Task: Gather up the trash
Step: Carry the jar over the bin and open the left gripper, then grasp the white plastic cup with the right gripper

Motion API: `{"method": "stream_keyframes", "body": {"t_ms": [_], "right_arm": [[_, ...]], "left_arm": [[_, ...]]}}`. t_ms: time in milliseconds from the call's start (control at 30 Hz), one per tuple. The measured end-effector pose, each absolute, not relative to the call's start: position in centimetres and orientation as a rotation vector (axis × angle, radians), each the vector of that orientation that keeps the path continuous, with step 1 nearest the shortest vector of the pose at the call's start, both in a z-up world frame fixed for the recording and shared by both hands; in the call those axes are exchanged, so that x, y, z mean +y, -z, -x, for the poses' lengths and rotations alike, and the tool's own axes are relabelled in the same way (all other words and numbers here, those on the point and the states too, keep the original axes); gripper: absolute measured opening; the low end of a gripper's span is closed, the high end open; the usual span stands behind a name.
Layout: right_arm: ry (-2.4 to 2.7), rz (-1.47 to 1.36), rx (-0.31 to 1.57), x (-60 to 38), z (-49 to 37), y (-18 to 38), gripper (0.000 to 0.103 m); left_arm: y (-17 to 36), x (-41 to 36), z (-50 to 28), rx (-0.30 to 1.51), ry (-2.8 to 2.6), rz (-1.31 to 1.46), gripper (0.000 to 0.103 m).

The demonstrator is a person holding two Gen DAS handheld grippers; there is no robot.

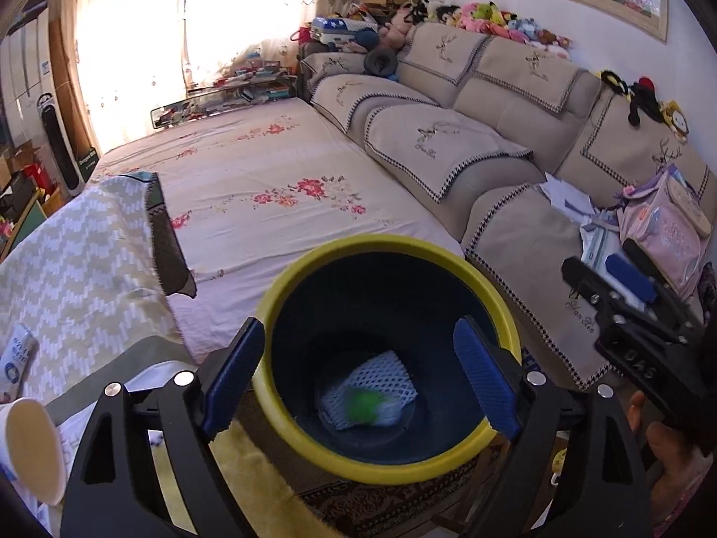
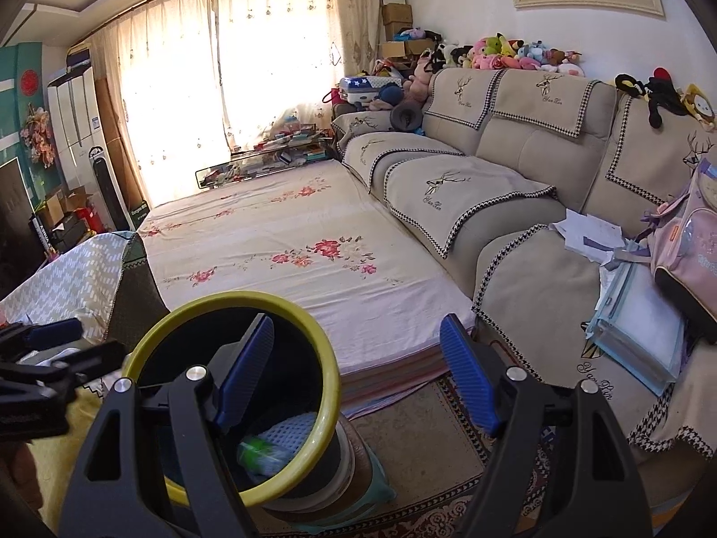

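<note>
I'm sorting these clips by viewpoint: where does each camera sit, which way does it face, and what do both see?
Left wrist: on the left claw, angled down into the yellow-rimmed dark bin holding white mesh trash; open blue pads, the right claw and a hand show.
Right wrist: on the right claw, facing the floral-sheeted bed; open pads, left claw at left.
Shared: bin, bed, beige sofa.

Bin (image 1: 502, 314): yellow rim, dark navy inside. Trash in it: white mesh net (image 1: 381, 376), blurred green bit (image 1: 365, 401). Bed sheet (image 1: 251, 170) at 11 o'clock: pale pink, red flower sprigs. Sofa covers (image 1: 448, 143) at 1 o'clock: beige, houndstooth edging (embroidered deer). Hand-held gripper pads (image 1: 486, 376): blue, black frame.
</note>
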State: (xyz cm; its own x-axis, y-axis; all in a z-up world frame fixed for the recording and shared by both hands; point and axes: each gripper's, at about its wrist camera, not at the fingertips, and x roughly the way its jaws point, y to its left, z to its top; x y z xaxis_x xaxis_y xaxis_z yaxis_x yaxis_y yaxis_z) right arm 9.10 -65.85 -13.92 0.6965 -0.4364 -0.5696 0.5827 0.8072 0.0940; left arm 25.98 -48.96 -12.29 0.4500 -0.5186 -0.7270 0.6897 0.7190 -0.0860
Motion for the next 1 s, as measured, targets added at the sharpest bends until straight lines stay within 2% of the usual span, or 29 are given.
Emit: {"method": "stream_keyframes", "body": {"t_ms": [200, 367, 433, 700, 867, 1000], "right_arm": [[0.533, -0.269, 0.585, -62.5, -9.0, 14.1, 0.073], [0.431, -0.222, 0.600, -56.8, -9.8, 13.3, 0.073], [0.361, -0.201, 0.602, -53.8, -10.6, 12.7, 0.076], [-0.013, -0.201, 0.610, -41.1, -13.2, 11.1, 0.077], [-0.186, -0.123, 0.607, -34.0, -13.1, 10.0, 0.077], [-0.228, -0.098, 0.624, -31.0, -13.9, 9.6, 0.077]], "left_arm": [[7.1, -41.2, -23.5, 0.723, 0.707, -0.123, 0.092], [3.8, -31.0, -20.8, 0.647, 0.578, -0.058, 0.098], [3.1, -26.1, -19.9, 0.627, 0.502, -0.032, 0.098], [3.3, -9.6, -17.2, 0.602, 0.182, 0.024, 0.098], [4.4, -2.8, -14.8, 0.580, 0.027, 0.068, 0.098], [5.7, -0.3, -13.6, 0.594, 0.006, 0.101, 0.098]]}}
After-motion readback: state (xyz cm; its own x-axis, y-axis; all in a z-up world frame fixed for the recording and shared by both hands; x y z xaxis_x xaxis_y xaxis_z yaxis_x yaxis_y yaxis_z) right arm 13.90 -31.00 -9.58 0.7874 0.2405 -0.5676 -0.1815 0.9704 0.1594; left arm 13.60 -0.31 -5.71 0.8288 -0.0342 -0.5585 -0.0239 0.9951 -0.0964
